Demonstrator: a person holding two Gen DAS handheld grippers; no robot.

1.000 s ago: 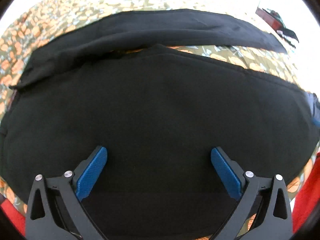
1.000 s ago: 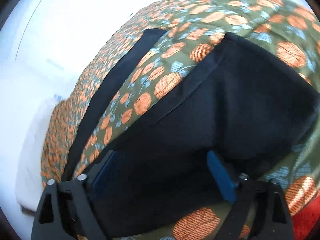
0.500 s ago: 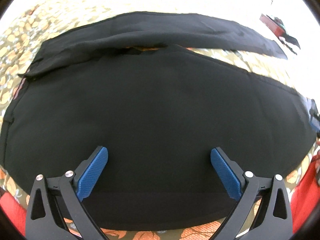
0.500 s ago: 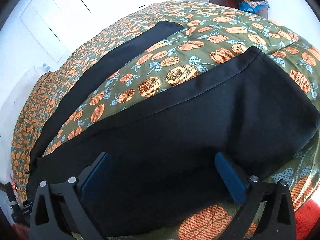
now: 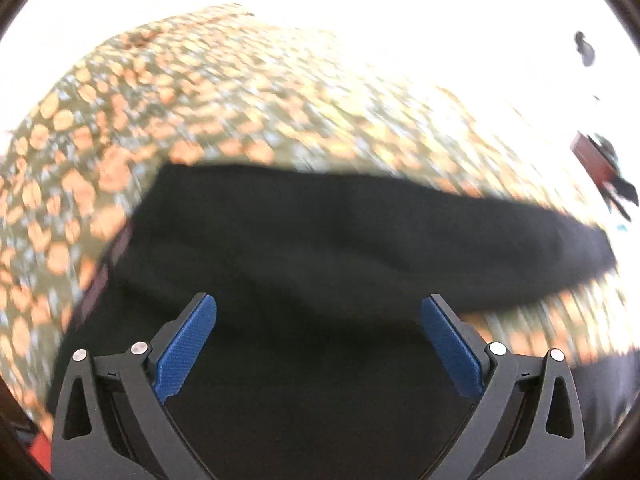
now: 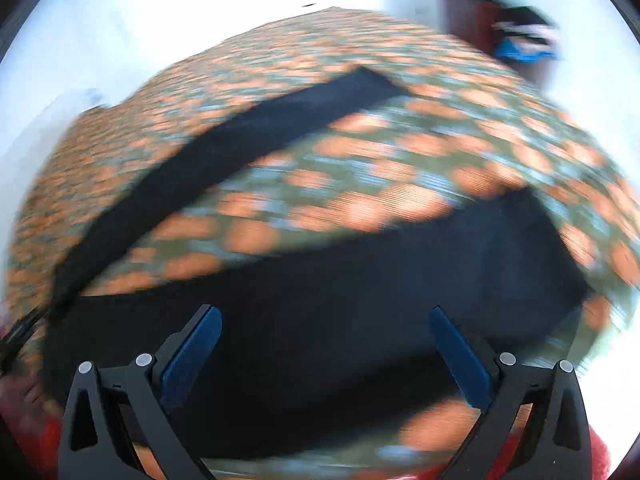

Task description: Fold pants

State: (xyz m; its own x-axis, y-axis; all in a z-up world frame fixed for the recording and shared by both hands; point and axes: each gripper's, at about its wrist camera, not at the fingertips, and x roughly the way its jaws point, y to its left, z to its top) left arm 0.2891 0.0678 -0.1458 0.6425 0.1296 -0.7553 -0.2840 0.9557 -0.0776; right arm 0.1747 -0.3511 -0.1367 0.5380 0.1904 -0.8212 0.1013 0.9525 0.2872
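Viewing black pants (image 5: 320, 240) spread on the patterned bed (image 5: 200, 92) beneath my tools. Left tool (image 5: 319, 316) wide, empty. Right tool (image 6: 325, 328) wide, empty above cloth.

Spread flat on the bedspread (image 6: 400, 152): pants (image 6: 360, 288), one leg (image 6: 224, 152) running from 8 o'clock up to 1 o'clock in the right wrist view, the other leg nearer, stretching toward 3 o'clock. Between the two legs, a wedge of bedspread. Beyond the bed at 1 o'clock, a cabinet (image 6: 468, 20) with a heap of clothes (image 6: 524, 40) on top.
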